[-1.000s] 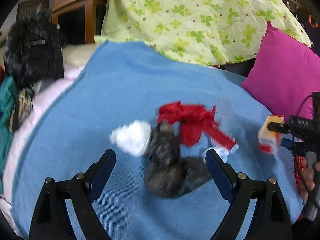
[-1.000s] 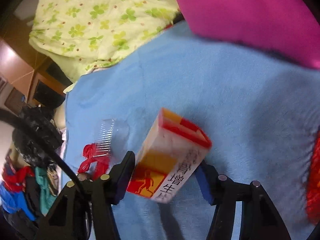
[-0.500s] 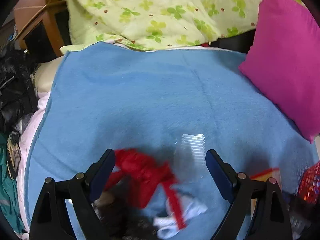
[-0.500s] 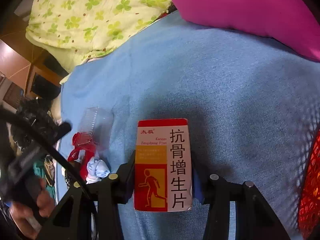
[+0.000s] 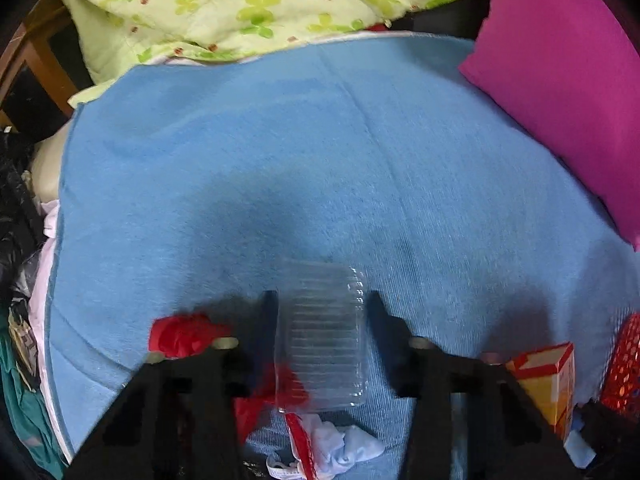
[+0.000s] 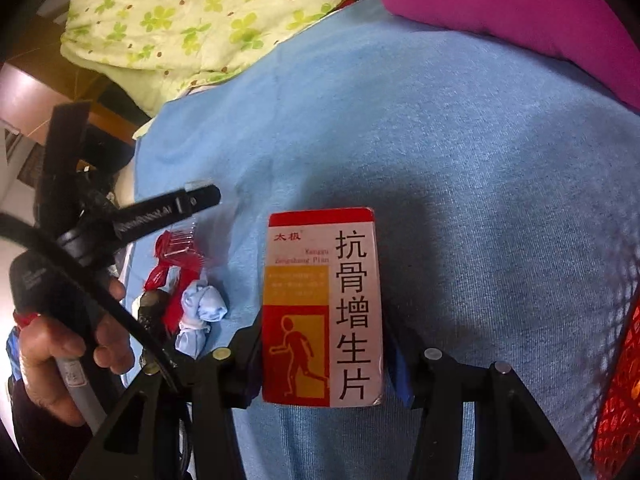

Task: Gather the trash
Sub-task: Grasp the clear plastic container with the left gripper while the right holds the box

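My left gripper straddles a clear ribbed plastic container lying on the blue blanket; its jaws stand close on both sides, contact unclear. A red wrapper and a crumpled white tissue lie just beneath it. My right gripper is shut on a red, orange and white medicine box, held just above the blanket. The box also shows in the left wrist view. The red wrapper, the tissue and the left gripper show in the right wrist view.
A magenta pillow lies at the right, and a green clover-print quilt at the back. A red mesh basket stands at the right edge; it also shows in the right wrist view. Dark clothes pile up at the left.
My left gripper has moved forward over the trash pile, lowered around the clear container and narrowed its jaws. My right gripper has turned the medicine box upright and keeps its hold.
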`<state>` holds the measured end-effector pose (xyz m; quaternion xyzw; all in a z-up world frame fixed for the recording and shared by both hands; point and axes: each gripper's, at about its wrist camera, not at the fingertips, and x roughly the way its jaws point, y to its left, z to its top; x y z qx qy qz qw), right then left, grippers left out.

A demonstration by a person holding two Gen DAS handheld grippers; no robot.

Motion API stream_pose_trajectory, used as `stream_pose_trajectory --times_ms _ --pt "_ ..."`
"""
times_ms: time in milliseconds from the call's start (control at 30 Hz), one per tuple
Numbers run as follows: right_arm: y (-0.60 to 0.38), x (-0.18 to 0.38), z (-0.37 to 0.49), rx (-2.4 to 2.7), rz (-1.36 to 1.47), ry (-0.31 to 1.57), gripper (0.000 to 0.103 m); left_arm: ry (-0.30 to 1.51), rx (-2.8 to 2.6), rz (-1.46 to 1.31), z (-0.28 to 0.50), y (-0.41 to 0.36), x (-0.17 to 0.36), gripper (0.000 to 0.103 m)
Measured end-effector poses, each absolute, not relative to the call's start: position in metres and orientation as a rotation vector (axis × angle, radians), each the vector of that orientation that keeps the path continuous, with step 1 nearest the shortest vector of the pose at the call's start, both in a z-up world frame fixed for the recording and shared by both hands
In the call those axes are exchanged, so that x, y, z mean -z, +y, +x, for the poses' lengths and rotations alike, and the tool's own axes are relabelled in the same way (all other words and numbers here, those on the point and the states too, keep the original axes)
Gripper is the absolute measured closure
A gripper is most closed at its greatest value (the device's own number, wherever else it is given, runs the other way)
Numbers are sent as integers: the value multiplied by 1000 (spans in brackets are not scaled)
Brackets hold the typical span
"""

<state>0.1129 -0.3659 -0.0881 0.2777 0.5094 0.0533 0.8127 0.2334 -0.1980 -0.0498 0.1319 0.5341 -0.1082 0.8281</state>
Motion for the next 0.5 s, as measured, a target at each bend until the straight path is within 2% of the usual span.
stream_pose_trajectory --times_ms 233,500 --pt "-353 74 109 -134 521 1049 53 1066 282 242 214 -184 26 59" --pt "-353 46 90 -153 484 965 53 937 317 149 160 -163 -43 59"
